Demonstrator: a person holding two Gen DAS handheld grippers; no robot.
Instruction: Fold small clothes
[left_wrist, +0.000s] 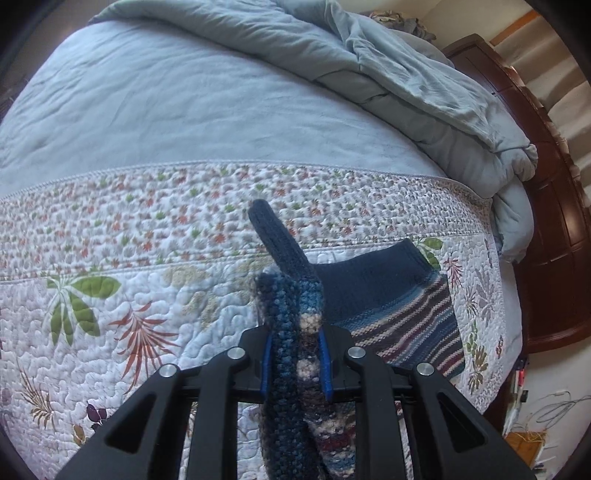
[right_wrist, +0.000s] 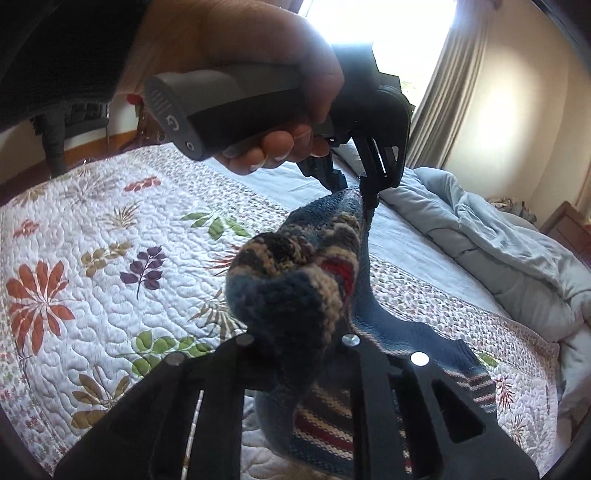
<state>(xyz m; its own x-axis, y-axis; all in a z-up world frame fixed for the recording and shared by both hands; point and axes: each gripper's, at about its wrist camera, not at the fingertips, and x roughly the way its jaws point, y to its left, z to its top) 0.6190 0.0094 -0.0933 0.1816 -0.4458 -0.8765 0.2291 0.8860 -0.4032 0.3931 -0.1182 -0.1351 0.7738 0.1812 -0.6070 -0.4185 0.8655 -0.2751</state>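
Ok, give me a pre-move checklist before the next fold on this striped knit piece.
1. Left gripper shut on the striped knit garment: ok.
2. Right gripper shut on the same garment: ok, knit bunched between its fingers.
3. Garment lifted clear of the floral quilt: not ok, part lies on it.
4. Fabric flat between grippers: not ok, bunched.
5. Fold line visible: cannot tell.
6. Landing spot on quilt free: ok near the left gripper.
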